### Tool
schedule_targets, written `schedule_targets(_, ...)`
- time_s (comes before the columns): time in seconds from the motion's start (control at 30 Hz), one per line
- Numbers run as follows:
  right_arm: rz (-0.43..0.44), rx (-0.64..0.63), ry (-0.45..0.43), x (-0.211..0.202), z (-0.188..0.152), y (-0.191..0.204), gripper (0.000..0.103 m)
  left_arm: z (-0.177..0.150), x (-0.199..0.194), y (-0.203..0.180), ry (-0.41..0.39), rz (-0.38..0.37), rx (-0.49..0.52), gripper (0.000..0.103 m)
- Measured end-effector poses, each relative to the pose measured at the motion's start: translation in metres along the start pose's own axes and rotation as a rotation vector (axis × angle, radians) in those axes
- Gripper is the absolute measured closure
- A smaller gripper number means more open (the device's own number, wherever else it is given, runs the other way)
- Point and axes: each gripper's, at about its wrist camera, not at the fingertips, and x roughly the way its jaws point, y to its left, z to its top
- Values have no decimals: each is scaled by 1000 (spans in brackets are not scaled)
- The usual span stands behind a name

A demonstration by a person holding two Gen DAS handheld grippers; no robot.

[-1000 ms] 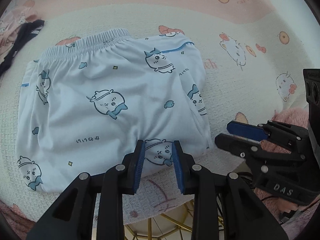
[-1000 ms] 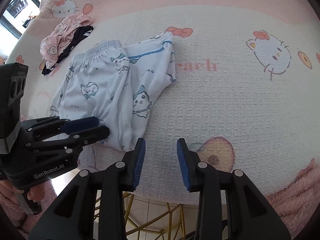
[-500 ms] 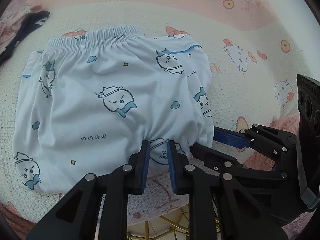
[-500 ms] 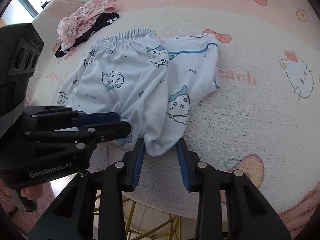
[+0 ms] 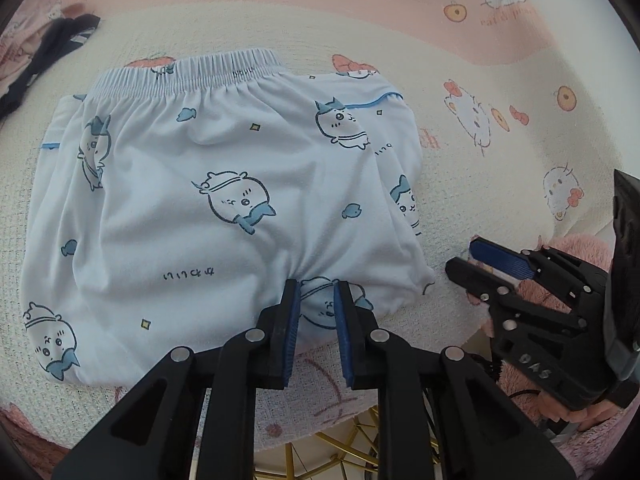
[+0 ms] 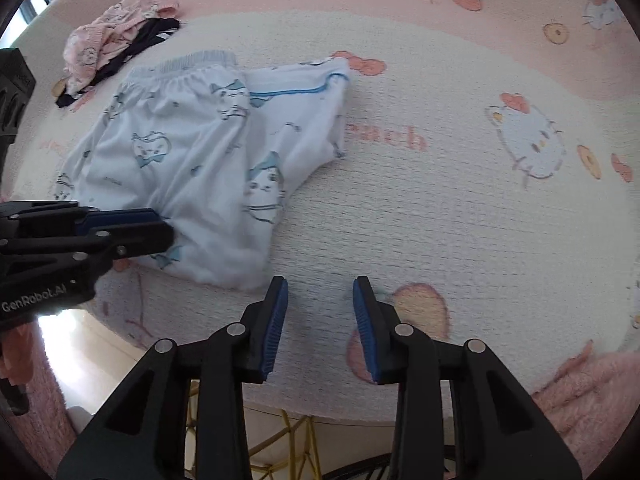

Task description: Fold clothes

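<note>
I'm working over a table under a pink and cream cartoon-cat blanket (image 6: 460,208) that fills both views, its near edge curving just under my fingers; the whole right half of it lies bare, so there is room to move that way. The pale blue printed shorts (image 5: 224,208) lie folded on the left part of the blanket, waistband toward the far edge, bottom fold close to the near edge. At the far left corner sits a heap of pink and dark clothes (image 6: 116,44), well apart from the shorts. My left gripper (image 5: 316,312) is clamped on a pinch of the shorts' near hem. My right gripper (image 6: 320,312) has its jaws apart over bare blanket, just right of the shorts' near corner. Half a second ago that corner lay between the right fingers; now it lies clear of them, and the left jaws have narrowed since a second ago. I can read "GenRobot.AI" on the left gripper's body, and "each" woven into the blanket.
</note>
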Motion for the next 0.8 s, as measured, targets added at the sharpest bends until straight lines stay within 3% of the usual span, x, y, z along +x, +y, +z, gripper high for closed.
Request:
schedule_targets(0.1,149,55,-113,-20,9,-5,70,-3,-1,2,-15,-8,-6,84)
schedule_targets(0.17,181,18,-107,-11,14,9,70,-3,-1,3,-16,-13,-3,84)
schedule_targets(0.23,155,-12,-67,2,15,19,70,-2,-1,5,-12,-23,-12,84)
schedule_targets(0.43,-75,5,4,15,6,5,67,-3,-1,7,-15,-34,-14,84)
schedule_targets(0.53,86,84,-55,0,10,-5,67,-4,-4,3,-31,-20,-2,83)
schedule_targets(0.6,144,28,-113,-10,13,14,67,-7,-13,-5,-82,2,34,83)
schedule_targets(0.67,154,-49,-114,-8,16,38,67,-6,-22,-11,-128,5,62,82)
schedule_targets(0.73,73,-95,-43,10,16,52,68,1,-26,-11,-142,-23,52,81)
schedule_targets(0.8,83,-34,-15,14,17,39,67,10,-26,-10,-149,-62,44,81)
